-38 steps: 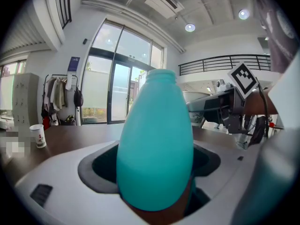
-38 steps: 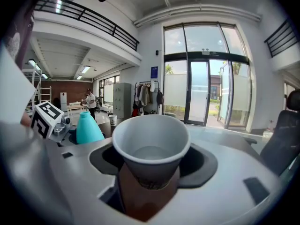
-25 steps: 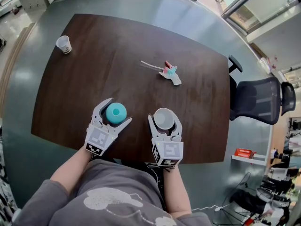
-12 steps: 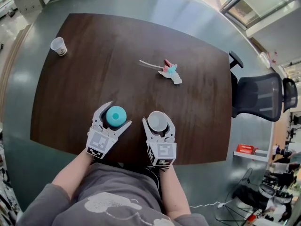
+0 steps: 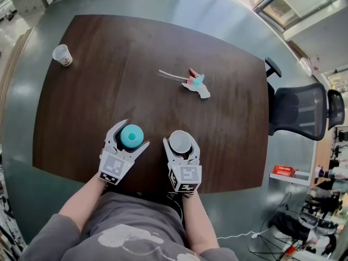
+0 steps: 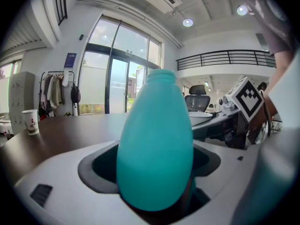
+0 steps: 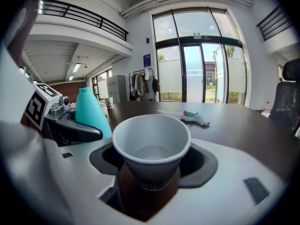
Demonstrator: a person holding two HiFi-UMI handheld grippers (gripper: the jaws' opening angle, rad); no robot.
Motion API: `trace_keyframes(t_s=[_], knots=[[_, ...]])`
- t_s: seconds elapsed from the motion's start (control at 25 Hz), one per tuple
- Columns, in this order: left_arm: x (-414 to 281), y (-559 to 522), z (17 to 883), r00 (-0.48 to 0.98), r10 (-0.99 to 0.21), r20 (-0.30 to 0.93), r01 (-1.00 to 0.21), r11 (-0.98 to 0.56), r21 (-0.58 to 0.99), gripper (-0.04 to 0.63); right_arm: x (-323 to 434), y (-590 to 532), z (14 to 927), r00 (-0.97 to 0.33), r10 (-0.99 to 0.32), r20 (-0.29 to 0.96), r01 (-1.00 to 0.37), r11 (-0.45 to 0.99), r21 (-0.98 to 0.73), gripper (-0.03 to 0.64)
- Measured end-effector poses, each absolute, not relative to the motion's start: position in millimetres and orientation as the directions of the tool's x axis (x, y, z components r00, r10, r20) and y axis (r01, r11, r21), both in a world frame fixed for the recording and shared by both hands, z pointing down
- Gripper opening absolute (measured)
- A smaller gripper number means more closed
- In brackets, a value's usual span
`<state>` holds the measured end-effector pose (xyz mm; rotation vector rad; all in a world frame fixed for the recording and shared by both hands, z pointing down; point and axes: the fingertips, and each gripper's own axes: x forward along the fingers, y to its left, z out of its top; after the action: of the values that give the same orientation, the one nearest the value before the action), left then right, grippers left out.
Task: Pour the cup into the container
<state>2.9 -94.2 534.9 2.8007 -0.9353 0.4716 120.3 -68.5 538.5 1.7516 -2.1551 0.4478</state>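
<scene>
- Paper cup (image 7: pixel 151 146), upright over the near edge of the counter (image 5: pixel 136 64), sits clamped in the right hand-held gripper (image 5: pixel 180 142). It looks light and thin-walled and would likely crush, so grip gently, low on the wall.
- Teal bottle (image 6: pixel 154 144), the container, is grasped around its belly by the left hand-held gripper (image 5: pixel 132 135). The plastic is smooth and probably slippery, and the mouth is narrow.

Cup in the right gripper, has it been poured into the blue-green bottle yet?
Done: the left gripper grips the teal bottle, and the right gripper grips the paper cup. In hand: both are upright, side by side by the table's near edge, and nothing is tipping. Left: I cannot tell whether the pour has happened. The cup looks nearly empty, so it may be over.
</scene>
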Motion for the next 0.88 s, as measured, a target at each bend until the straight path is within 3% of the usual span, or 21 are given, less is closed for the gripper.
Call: trace_keyframes(t_s=[0.88], knots=[[3.4, -98.4, 548.7, 0.749, -0.559, 0.357, -0.622, -0.778, 0.088, 0.423, 118.9, -70.4, 553.3, -0.221, -0.868, 0.446, -0.973, 0.225, -0.044, 0.302]])
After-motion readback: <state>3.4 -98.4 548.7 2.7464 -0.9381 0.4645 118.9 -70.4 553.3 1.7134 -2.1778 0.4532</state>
